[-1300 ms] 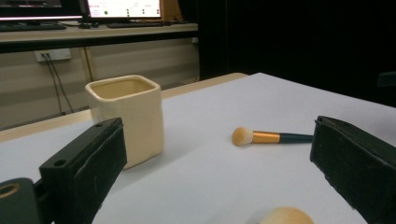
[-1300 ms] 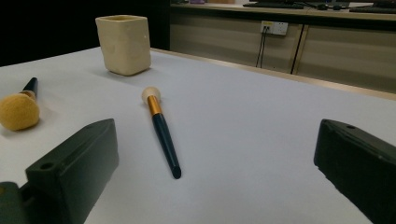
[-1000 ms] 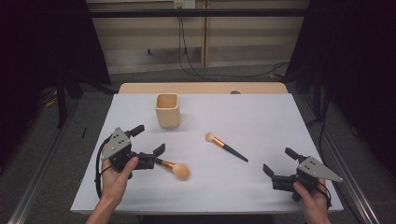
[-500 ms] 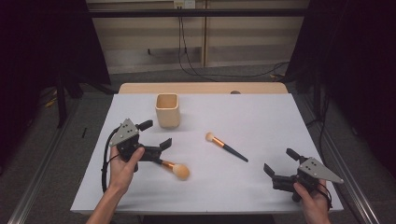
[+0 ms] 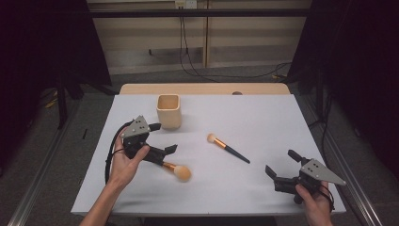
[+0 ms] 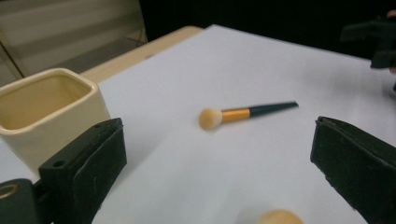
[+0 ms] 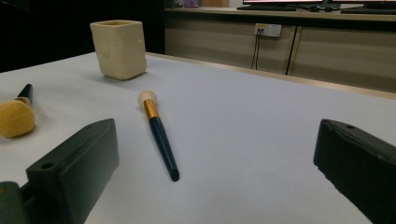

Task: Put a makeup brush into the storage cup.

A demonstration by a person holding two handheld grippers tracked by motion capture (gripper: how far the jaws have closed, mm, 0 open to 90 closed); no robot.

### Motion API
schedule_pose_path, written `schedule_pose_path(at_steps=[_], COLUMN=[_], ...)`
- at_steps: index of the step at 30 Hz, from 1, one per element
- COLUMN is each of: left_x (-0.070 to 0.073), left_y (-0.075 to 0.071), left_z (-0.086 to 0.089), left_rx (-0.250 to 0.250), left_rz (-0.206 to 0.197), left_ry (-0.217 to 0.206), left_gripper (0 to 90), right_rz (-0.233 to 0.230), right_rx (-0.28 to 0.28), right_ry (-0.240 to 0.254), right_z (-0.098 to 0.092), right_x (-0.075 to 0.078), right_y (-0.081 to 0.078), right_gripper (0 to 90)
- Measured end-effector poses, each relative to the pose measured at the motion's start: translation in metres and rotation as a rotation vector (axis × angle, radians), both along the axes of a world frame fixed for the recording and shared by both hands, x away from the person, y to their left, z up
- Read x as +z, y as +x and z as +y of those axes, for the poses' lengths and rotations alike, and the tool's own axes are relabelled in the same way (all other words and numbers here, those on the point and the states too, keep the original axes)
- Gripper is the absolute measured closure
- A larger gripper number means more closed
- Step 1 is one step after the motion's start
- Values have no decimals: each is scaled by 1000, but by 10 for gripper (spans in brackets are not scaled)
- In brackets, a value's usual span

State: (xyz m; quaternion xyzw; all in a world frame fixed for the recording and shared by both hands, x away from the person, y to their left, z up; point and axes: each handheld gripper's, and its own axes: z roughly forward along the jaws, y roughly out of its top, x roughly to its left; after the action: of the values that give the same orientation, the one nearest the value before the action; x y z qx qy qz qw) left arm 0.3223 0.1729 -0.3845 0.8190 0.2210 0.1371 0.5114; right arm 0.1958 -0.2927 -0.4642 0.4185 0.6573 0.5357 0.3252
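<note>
Orange-ferruled, the fluffy-headed makeup brush [image 5: 170, 166] is lying on the white counter [image 5: 263, 117] just beneath the spread fingers of the left gripper [image 5: 162, 138], its dark handle pointing toward that hand, while the right gripper [image 5: 281, 164] is waiting well apart, fingers equally spread.

A white tabletop [image 5: 282, 122] with a wooden far edge is carrying three things. A cream square cup [image 5: 168, 111] is standing upright at about eleven o'clock. A slim dark-handled brush [image 5: 228, 148] is lying near the centre, and a fluffy-headed brush [image 5: 175, 169] is lying at about seven o'clock.
</note>
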Motion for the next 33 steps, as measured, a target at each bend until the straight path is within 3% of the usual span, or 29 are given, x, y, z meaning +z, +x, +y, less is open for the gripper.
schedule_pose_path(at_steps=[2, 5, 7, 10, 14, 15, 18, 19, 23, 24, 25, 28, 33], left_x=[1, 2, 4, 8, 13, 13, 13, 13, 13, 12, 12, 8, 2], left_y=[2, 4, 5, 7, 7, 8, 10, 12, 13, 14, 14, 14, 15], left_z=[0, 0, -2, -3, -7, -8, -8, -8, -4, -5, -5, -6, -9], left_rx=[-2, -13, -17, -61, -73, -81, -90, -100, -130, -130, -130, -170, -215], left_rz=[22, 55, 80, 132, 119, 126, 133, 136, 158, 162, 162, 199, 215], left_ry=[29, 36, 78, 111, 169, 194, 215, 243, 262, 296, 296, 354, 427], left_gripper=[35, 35, 35, 41, 40, 40, 38, 38, 40, 39, 39, 42, 42], right_rz=[0, 2, 3, 4, 0, -2, -1, 2, 2, 3, 4, 1, 2], right_rx=[3, 8, 7, 7, 10, 13, 15, 17, 18, 19, 20, 23, 24], right_ry=[-1, 1, 4, 5, 0, 1, -2, -2, 0, -1, 0, -6, -7], right_z=[0, 0, 0, -1, 0, 0, 1, 1, 0, 0, 1, 1, 1], right_x=[0, 0, 0, 0, 1, 1, 1, 0, 1, 0, 0, 0, 0], right_y=[0, 0, 0, -1, 0, -1, 0, 0, 0, 0, 0, 0, 0], right_gripper=[0, 0, 0, 0, 0, 0, 0, 0, 0, 0, 0, 0, 0])
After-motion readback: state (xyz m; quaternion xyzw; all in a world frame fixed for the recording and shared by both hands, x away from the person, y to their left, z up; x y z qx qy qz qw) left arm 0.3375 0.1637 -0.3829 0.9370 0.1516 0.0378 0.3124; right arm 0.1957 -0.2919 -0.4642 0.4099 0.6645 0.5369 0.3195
